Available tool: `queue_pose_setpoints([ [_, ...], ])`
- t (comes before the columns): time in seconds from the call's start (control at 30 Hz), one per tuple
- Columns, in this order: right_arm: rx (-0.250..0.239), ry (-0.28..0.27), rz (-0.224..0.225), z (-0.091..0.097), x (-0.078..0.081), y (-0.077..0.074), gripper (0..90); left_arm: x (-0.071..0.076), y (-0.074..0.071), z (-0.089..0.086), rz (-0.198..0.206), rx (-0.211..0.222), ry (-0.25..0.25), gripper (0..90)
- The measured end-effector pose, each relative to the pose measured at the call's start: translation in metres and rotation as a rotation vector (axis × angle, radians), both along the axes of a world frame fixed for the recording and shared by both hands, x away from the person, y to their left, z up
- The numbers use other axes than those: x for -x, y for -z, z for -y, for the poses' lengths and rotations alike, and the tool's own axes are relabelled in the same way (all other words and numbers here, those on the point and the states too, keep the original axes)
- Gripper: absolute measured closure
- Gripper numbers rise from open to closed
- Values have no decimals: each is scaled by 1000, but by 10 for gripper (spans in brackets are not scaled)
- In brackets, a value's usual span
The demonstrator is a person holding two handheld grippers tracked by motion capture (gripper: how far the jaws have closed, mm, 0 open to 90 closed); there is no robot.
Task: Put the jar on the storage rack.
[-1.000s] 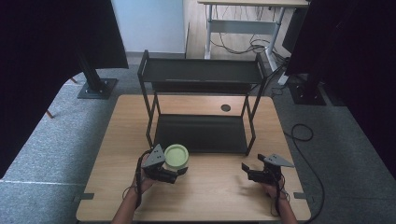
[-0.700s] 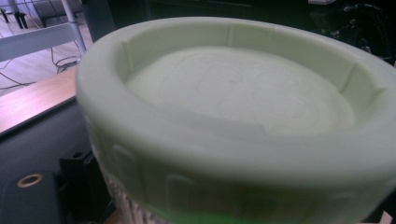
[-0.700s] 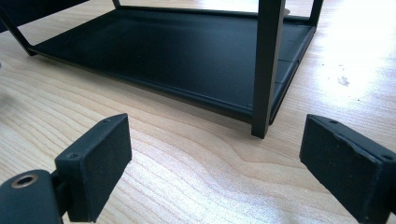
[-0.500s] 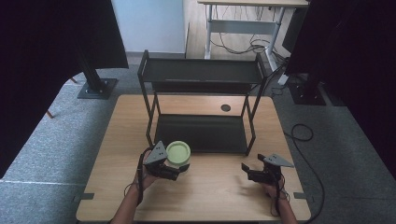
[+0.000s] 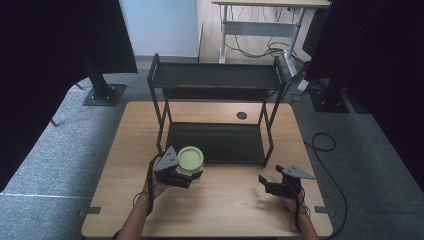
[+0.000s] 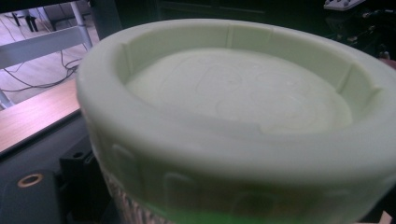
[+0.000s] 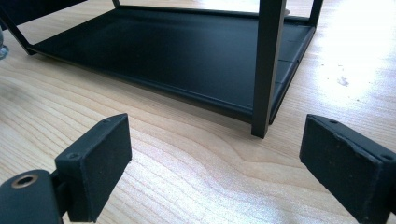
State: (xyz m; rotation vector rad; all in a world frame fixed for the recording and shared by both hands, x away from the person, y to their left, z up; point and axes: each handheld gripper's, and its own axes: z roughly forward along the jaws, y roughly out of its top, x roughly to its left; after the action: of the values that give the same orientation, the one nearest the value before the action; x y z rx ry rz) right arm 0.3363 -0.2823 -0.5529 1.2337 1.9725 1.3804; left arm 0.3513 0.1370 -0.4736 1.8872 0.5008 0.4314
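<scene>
Left gripper [image 5: 192, 176]: clamped on green-lidded jar [image 5: 190, 159], by shelf rack [image 5: 215, 144] front-left | right gripper [image 5: 263, 183]: jaws wide, over table [image 5: 230, 205]

High view above table [image 5: 220, 200]; both gripper views low, facing rack [image 5: 215, 142].

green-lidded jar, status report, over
Left hand-held gripper shut on green-lidded jar, at front left corner of black shelf rack. Right hand-held gripper open, empty, over table. Lower shelf bare, nothing in the way.
</scene>
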Motion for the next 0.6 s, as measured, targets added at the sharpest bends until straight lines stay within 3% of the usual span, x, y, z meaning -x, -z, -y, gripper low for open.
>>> queue_pose_setpoints([
  [0.6, -10, 1, -4, 1, 0, 0, 90, -24, -4, 4, 9, -9, -10, 108],
])
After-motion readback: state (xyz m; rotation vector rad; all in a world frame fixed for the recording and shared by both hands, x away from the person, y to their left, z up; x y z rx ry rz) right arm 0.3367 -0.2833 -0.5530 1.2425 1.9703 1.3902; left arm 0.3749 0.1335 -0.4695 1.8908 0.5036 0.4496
